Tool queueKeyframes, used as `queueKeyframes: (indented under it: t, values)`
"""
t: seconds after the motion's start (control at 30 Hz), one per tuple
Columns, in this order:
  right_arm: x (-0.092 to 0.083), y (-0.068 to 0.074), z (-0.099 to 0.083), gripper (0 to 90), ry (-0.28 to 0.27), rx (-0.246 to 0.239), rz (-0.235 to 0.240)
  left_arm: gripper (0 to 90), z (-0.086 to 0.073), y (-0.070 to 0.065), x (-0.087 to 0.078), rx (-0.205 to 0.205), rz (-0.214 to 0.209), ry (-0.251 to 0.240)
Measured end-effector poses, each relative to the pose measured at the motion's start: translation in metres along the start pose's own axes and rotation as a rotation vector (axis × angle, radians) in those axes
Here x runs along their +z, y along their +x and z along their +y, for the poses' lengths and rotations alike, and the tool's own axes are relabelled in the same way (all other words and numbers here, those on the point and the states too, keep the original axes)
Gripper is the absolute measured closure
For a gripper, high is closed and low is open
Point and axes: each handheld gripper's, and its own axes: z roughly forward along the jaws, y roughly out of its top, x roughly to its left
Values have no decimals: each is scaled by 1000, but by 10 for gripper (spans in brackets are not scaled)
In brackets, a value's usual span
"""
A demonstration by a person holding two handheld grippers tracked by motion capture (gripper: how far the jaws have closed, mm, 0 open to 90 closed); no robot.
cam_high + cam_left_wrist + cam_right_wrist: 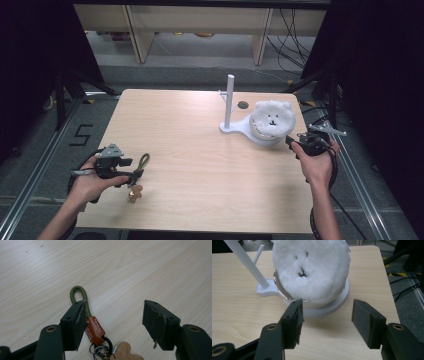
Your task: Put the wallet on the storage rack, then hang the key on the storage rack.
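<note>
A keychain lies on the table at the front left: a green cord loop point(144, 161) point(78, 295), a brown leather tab point(94, 330), metal rings and a tan leather charm point(134, 194) point(125, 352). My left gripper point(134, 174) point(113, 322) stands open over it, its left jaw touching the cord. A white fluffy bear-faced pouch point(272, 119) point(310, 272) rests on the round base of a white stand point(229, 102) point(325, 308). My right gripper point(291, 142) point(327, 320) is open just in front of the base, nothing between its jaws.
The stand's upright pole point(247, 263) rises left of the pouch. A small dark hole point(243, 105) marks the tabletop point(200, 150) behind the stand. Shelving and cables lie beyond the far edge. Black frames flank both sides.
</note>
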Motion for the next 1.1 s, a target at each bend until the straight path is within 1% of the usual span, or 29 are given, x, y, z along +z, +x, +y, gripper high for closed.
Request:
queueKeyframes:
  t: [0.03, 0.07, 0.1, 0.13, 0.17, 0.2, 0.23, 0.27, 0.33, 0.4, 0.43, 0.5, 0.53, 0.57, 0.6, 0.63, 0.67, 0.7, 0.73, 0.77, 0.8, 0.83, 0.87, 0.9, 0.93, 0.97, 1.03, 1.07, 1.1]
  values:
    - [-1, -3, -2, 437, -2, -30, 5, 352, 0, 0, 0, 2, 1, 1]
    - [-2, -3, -4, 441, -3, -27, 8, 352, 0, 0, -1, 3, 4, 2]
    - [-3, 1, -6, 445, 14, 12, 1, 352, 1, 1, -2, 5, -2, 14]
    - [-2, -2, -8, 447, 10, -28, -1, 352, 1, 1, -2, 6, 0, 12]
    - [-3, 3, -11, 447, 33, 15, -3, 352, 1, -1, -1, -13, 6, -16]
    - [-2, 1, -14, 449, 31, -20, 0, 352, 2, 1, -3, 7, 1, 9]
    - [-2, 2, -16, 451, 32, -17, 9, 352, 2, 0, -4, 3, 3, 2]
    - [-2, 3, -19, 453, 32, -18, -7, 353, 2, 0, -4, 7, 4, 0]
    - [-1, 4, -24, 459, 35, -11, -1, 353, 2, 0, -5, 8, 3, 7]
    - [-1, 5, -30, 463, 49, 0, -2, 353, 2, -1, -4, -7, 10, -5]
    - [-1, 5, -33, 464, 58, 3, 11, 354, 3, 0, -4, -2, 8, -2]
    - [1, 7, -39, 464, 67, 10, 2, 358, 4, 0, -3, 6, 13, 8]
    - [3, 7, -43, 464, 57, 0, 2, 359, 5, -1, -2, -11, 21, 2]
    - [3, 8, -45, 463, 68, 15, 14, 360, 7, 0, -3, 15, 21, 39]
    - [4, 8, -49, 462, 66, 10, 5, 361, 8, -1, -3, 12, 28, 46]
    - [1, 12, -50, 462, 91, 73, 9, 362, 9, -2, -2, 15, 26, 39]
    - [3, 12, -52, 462, 76, 73, 21, 364, 10, -3, -3, 11, 25, 45]
    - [4, 8, -53, 462, 68, 32, 30, 366, 11, -4, -4, 16, 20, 63]
    - [1, 12, -54, 461, 88, 85, 15, 368, 13, -4, -4, 15, 16, 74]
    - [4, 8, -56, 460, 66, 37, 23, 372, 14, -4, -4, 13, 11, 78]
    - [4, 9, -56, 460, 71, 23, 9, 376, 14, -4, -4, 6, 12, 84]
    - [3, 8, -57, 459, 69, 22, 19, 378, 14, -3, -3, -1, 16, 93]
    - [2, 9, -56, 460, 69, 37, 17, 383, 15, -3, -2, 0, 28, 105]
    - [-1, 13, -56, 459, 80, 86, 11, 390, 14, -2, -1, -5, 37, 116]
    - [-2, 14, -56, 459, 92, 83, 6, 395, 14, -1, -1, -13, 42, 127]
    - [-2, 14, -55, 459, 85, 82, 21, 402, 14, 0, 0, -21, 44, 145]
    - [-1, 16, -54, 458, 68, 84, 12, 417, 13, 1, 2, -63, 67, 171]
    - [-2, 17, -54, 457, 68, 83, 24, 427, 13, 3, 3, -51, 80, 190]
    - [-2, 17, -53, 456, 69, 72, 30, 439, 13, 4, 4, -57, 81, 221]
